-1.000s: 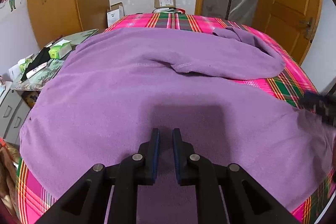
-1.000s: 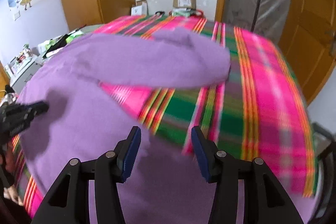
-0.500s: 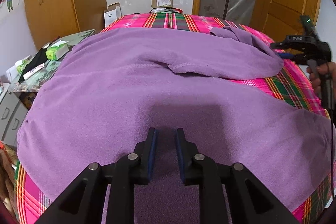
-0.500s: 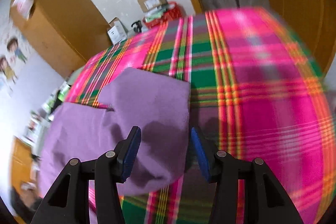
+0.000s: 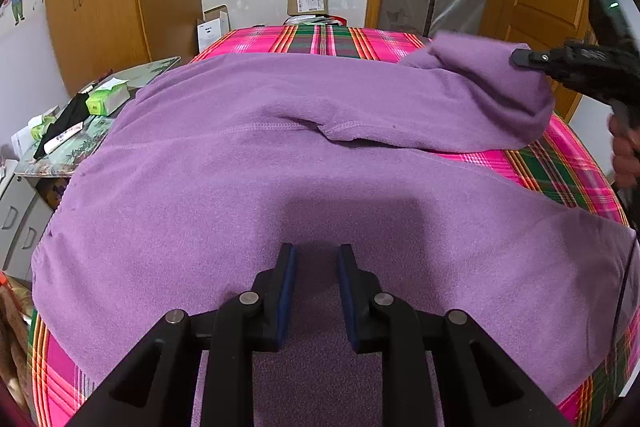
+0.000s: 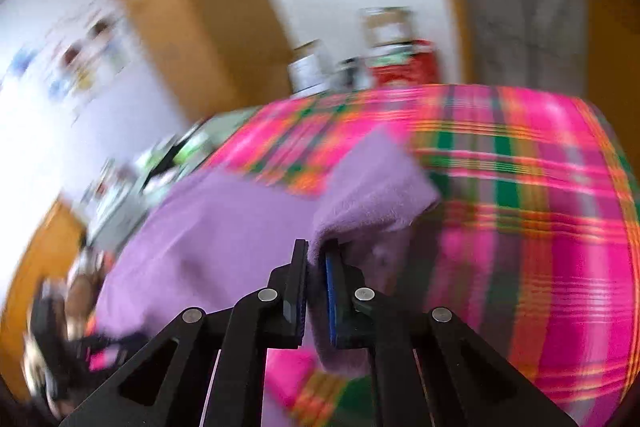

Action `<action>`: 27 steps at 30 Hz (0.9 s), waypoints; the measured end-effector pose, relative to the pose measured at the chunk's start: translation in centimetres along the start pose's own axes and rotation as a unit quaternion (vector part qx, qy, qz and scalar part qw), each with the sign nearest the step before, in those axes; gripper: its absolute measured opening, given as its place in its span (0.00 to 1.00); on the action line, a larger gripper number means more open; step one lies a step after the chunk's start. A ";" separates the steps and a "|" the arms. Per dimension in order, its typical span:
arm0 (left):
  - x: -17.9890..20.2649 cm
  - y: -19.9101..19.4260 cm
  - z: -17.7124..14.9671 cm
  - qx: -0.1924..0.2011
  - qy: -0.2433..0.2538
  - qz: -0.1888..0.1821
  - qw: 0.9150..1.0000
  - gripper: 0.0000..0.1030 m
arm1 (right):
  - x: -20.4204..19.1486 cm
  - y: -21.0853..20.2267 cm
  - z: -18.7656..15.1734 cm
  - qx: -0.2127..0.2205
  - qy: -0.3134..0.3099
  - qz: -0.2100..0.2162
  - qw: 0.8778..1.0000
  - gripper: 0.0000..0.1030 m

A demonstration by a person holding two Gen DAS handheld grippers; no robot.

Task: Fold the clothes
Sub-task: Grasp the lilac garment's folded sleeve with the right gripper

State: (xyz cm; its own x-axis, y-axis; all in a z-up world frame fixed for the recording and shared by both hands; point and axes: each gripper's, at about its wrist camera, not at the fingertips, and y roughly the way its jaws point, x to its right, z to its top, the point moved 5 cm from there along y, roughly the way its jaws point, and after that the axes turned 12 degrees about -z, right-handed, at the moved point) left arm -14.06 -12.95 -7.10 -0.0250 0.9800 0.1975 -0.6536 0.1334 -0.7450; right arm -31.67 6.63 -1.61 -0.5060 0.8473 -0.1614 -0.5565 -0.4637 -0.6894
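Observation:
A purple fleece top [image 5: 280,167] lies spread over the plaid bed [image 5: 340,39]. My left gripper [image 5: 316,255] hovers low over the top's near hem. Its jaws are opening and only flat cloth shows in the gap. The sleeve [image 5: 480,87] lies folded across the top's far right. My right gripper [image 5: 520,58] is at the sleeve's end, held by a hand [image 5: 624,155]. In the blurred right wrist view, my right gripper [image 6: 316,247] is closing, and its pads press on a fold of the sleeve [image 6: 376,187], raised off the bed [image 6: 520,207].
A cluttered side table [image 5: 60,155] with a green tissue box [image 5: 106,99] stands left of the bed, above grey drawers [image 5: 16,223]. A cardboard box [image 5: 307,1] and a white box [image 5: 210,27] sit beyond the far edge. Wooden wardrobe left, wooden door right.
My right gripper swung from the bed's near side to the sleeve end, closed on it and lifted it. My left gripper's jaws widened a little and the hand stayed in place.

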 end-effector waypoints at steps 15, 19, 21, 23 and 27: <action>0.1 0.0 0.0 -0.001 0.003 0.003 1.000 0.21 | -2.0 -0.8 -2.6 -0.012 0.024 0.019 0.999 0.31; 0.1 0.0 0.1 -0.001 0.003 0.002 1.000 0.21 | -4.1 0.6 -1.8 -0.034 0.025 0.065 0.997 0.31; 0.1 0.0 0.1 -0.001 0.002 0.002 1.000 0.21 | -5.6 2.3 -1.4 -0.045 0.024 0.075 0.996 0.31; 0.2 0.0 0.1 -0.001 0.002 0.002 1.000 0.21 | -5.5 4.7 -0.9 -0.063 0.053 0.060 0.995 0.31; 0.1 0.0 0.1 0.000 0.001 0.000 1.000 0.21 | -4.0 8.3 0.4 -0.083 0.139 0.046 0.986 0.31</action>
State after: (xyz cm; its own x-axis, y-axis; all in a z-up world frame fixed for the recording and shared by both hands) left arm -14.09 -12.84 -6.99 -0.0238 0.9803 0.1960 -0.6531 0.1332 -0.7455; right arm -34.52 -0.66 -6.41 -0.3364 0.8521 -0.4010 -0.3897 -0.5136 -0.7645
